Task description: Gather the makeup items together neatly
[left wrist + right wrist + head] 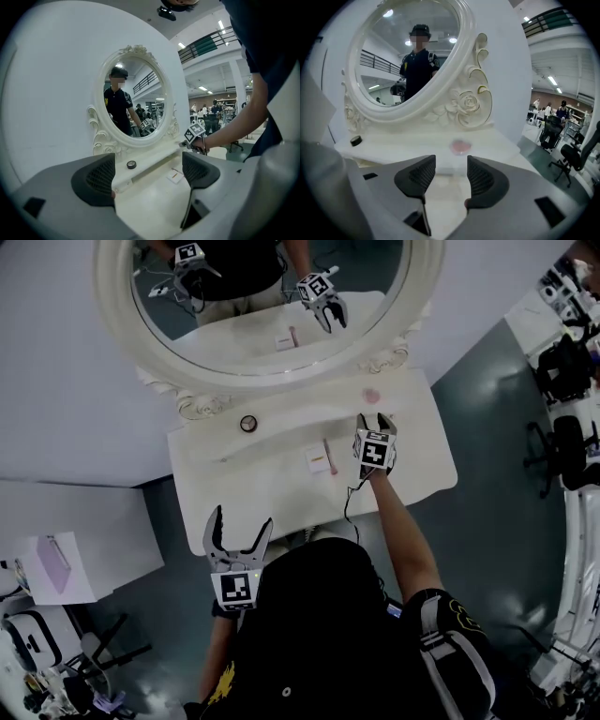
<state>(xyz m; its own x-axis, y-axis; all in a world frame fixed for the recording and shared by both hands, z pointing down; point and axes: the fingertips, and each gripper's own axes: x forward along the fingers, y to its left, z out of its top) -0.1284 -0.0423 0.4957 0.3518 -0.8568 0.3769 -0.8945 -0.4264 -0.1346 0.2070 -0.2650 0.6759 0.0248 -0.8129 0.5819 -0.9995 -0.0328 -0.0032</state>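
Right claw [451, 171], jaws apart, pink puff [460, 146] just beyond

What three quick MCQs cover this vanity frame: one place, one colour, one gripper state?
1. The right gripper is:
A. open, nothing between its jaws
B. shut on the disc
C. shut, empty

2. The disc lies:
A. in the right gripper
B. on top of the puff
C. on the shelf

3. The puff ahead of the right gripper is:
A. green
B. pink
C. black

Answers:
1 A: the right gripper view shows its jaws apart with nothing in the gap.
2 C: the head view shows the disc alone on the raised shelf, well left of the puff.
3 B: the puff shows pink in both the right gripper view and the head view.
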